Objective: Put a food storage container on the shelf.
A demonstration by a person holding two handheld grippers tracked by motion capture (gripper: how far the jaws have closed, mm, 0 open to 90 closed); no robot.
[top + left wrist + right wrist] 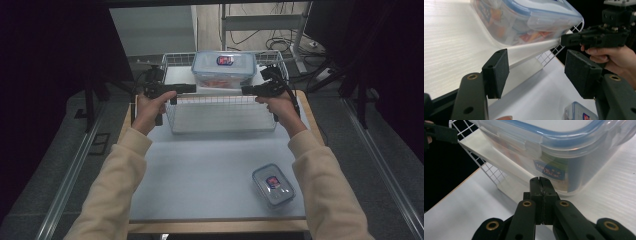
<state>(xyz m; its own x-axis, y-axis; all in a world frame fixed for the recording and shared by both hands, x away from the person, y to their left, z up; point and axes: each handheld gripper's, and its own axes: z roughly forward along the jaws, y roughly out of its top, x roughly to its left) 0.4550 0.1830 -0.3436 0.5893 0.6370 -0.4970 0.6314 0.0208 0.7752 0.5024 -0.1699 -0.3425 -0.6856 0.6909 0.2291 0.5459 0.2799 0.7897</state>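
— So where's the big container (223, 69)?
— On the white shelf (454, 50) over the wire basket (220, 112). Left gripper (537, 72) gapes empty; right gripper (540, 185) is clenched on nothing.
— Then spread the right and squeeze both ends evenly.

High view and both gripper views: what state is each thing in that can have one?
Large container: lid on, side clip down, resting on the white board over the wire basket.
Small container: lid on, lying on the table near the right forearm.
Left gripper: jaws open, nothing between them.
Right gripper: jaws shut, empty, tips close to the large container.
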